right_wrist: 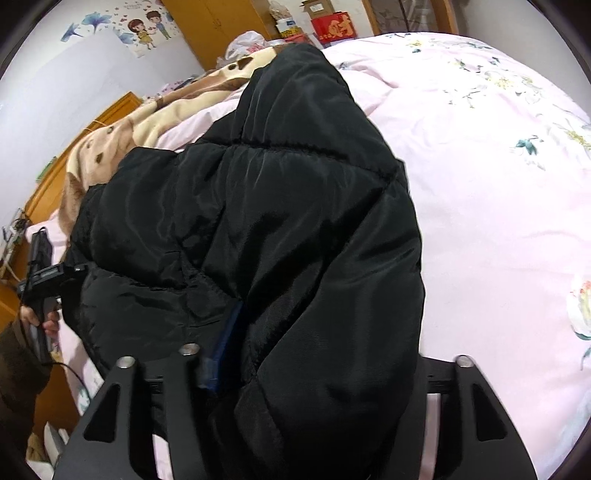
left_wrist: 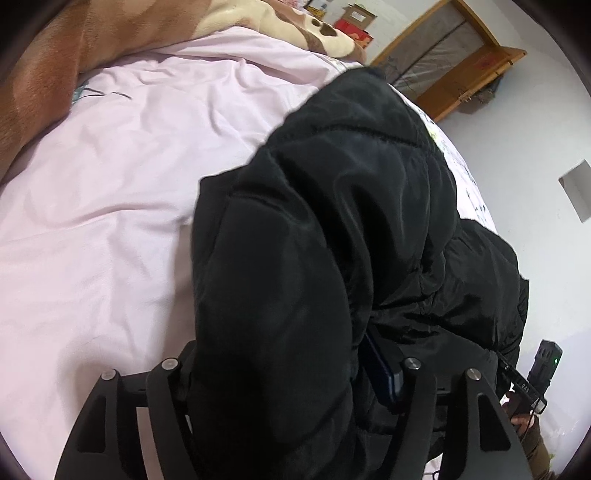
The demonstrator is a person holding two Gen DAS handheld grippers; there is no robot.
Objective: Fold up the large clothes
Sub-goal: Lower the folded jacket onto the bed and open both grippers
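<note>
A black puffy jacket (left_wrist: pixel 351 206) lies bunched on the pink bed sheet (left_wrist: pixel 110 206). In the left wrist view a thick fold of it fills the space between the jaws of my left gripper (left_wrist: pixel 280 350). The blue pad (left_wrist: pixel 384 373) on the right finger shows beside the cloth; the other finger is hidden under it. The jaws stand wide and look open. In the right wrist view the jacket (right_wrist: pixel 277 206) likewise lies across my right gripper (right_wrist: pixel 325 332). Its blue left pad (right_wrist: pixel 221 343) is bare beside the fold, and the jaws look open.
A brown and cream blanket (left_wrist: pixel 55 66) lies at the bed's far end. Wooden furniture (left_wrist: pixel 461 70) and red boxes (right_wrist: pixel 332 24) stand by the walls. A hand (right_wrist: pixel 44 321) holds the left gripper at the left edge of the right wrist view.
</note>
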